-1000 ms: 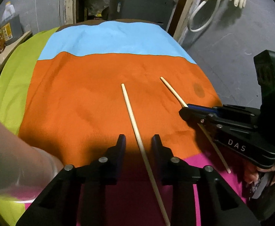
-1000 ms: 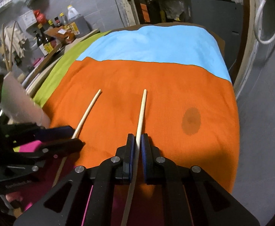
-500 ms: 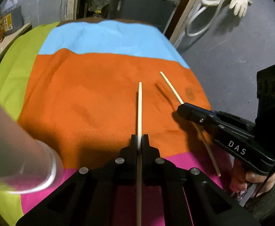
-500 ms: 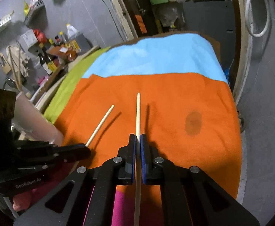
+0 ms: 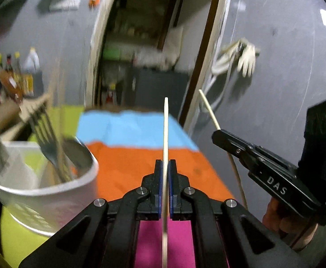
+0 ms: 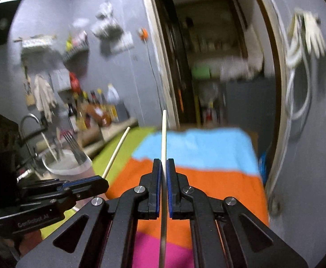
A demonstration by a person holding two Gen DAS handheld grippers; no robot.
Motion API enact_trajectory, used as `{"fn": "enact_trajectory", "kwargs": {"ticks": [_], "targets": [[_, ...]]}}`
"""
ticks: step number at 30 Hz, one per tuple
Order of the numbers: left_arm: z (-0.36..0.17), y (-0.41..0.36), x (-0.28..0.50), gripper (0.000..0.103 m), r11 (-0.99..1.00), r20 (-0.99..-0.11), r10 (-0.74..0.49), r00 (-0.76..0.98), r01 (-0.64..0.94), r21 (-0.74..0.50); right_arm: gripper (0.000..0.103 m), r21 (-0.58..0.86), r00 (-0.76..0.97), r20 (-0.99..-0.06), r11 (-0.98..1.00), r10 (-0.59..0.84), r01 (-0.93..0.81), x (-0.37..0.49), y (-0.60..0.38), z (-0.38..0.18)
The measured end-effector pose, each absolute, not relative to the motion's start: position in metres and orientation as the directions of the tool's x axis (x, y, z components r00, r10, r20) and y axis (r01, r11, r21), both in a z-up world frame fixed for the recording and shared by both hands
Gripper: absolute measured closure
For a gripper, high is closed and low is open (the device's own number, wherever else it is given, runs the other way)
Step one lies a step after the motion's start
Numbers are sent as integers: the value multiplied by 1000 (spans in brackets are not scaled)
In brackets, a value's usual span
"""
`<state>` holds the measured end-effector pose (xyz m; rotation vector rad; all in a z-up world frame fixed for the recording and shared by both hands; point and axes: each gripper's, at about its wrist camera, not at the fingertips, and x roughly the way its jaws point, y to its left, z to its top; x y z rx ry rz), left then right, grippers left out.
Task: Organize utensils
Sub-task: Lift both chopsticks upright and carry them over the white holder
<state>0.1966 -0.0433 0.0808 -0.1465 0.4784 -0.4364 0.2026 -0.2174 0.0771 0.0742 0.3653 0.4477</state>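
Though blur smears the holder, each gripper pinches a chopstick, ends cropped

Grey walls; open doorway into dim storeroom; bottles on counter left; glove hanging right.

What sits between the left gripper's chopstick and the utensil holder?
Nothing solid. In the left wrist view only bare cloth lies between the chopstick, clamped in the left gripper, and the utensil holder holding a fork.
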Motion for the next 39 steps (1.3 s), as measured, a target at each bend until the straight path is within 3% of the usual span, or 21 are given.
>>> {"fn": "enact_trajectory", "kwargs": {"ticks": [9, 20, 28, 39], "targets": [[132, 15, 174, 101, 929, -224, -331, 917, 275, -245, 100, 151, 876, -51, 871, 480, -468, 184, -168, 128], [148, 120, 173, 101, 932, -94, -167, 981, 126, -341, 100, 281, 843, 117, 797, 525, -535, 197, -113, 141], [134, 174, 185, 101, 916, -61, -66, 996, 36, -401, 100, 315, 852, 170, 792, 495, -523, 210, -90, 127], [106, 170, 202, 101, 914, -18, -3, 1000, -5, -406, 100, 261, 900, 184, 863, 395, -432, 213, -68, 92]]}}
